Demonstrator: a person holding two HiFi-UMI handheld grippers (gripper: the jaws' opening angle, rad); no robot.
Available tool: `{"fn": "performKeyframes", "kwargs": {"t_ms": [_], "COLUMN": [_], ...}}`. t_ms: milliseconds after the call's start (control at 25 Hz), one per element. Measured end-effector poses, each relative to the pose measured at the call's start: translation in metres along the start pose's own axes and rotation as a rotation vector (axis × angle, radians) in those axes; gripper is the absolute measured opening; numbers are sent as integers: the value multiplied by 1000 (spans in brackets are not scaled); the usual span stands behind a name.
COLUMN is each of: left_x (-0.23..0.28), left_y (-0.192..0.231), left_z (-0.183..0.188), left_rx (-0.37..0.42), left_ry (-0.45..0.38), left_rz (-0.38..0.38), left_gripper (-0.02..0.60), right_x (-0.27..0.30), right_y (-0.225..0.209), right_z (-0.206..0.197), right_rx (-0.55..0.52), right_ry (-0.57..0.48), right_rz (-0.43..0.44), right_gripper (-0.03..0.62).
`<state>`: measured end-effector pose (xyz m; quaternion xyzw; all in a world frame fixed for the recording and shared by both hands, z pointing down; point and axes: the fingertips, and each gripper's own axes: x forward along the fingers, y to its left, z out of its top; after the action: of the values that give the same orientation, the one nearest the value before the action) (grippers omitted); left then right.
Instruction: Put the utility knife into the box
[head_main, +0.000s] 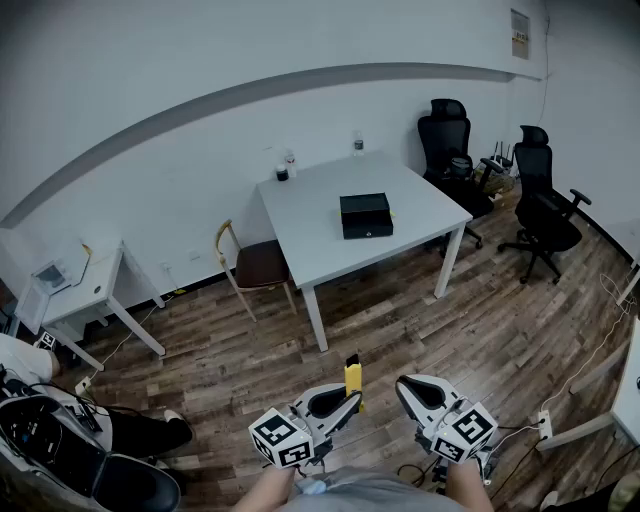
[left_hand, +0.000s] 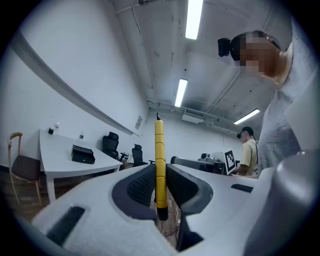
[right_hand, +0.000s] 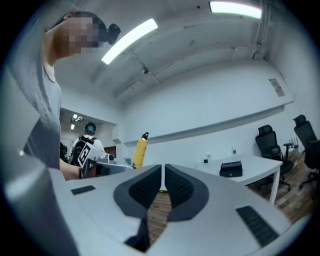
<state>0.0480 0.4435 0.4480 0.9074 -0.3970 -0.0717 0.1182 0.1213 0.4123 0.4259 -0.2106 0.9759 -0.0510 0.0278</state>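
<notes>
The yellow utility knife stands upright between the jaws of my left gripper, which is shut on it low in the head view. In the left gripper view the knife rises from the pads, tip up. The black box lies closed on the white table, far ahead of both grippers. It also shows small in the left gripper view as the box and in the right gripper view as the box. My right gripper is beside the left, shut and holding nothing. The knife shows to its left.
A brown chair stands at the table's near left corner. Two black office chairs stand to the right. Bottles sit at the table's far edge. A small white table is at left. A person stands in the background.
</notes>
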Motion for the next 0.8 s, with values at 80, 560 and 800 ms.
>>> {"fn": "performKeyframes", "kwargs": {"t_ms": [80,560,800], "left_x": [-2,-3,-7], "left_y": [-4,-13,-17], "left_z": [0,0,-1], "left_rx": [24,51,45], "left_ry": [4,-1,2], "left_rz": [2,6,9], "left_gripper": [75,75,75], "right_x": [2,4,0], "right_y": [3,16,16], "right_z": [0,-5,0], "right_rx": [-31,-50,-31], "right_ry": [7,27,12], "right_rz": [-6,37,32], "right_gripper": [44,44,44]}}
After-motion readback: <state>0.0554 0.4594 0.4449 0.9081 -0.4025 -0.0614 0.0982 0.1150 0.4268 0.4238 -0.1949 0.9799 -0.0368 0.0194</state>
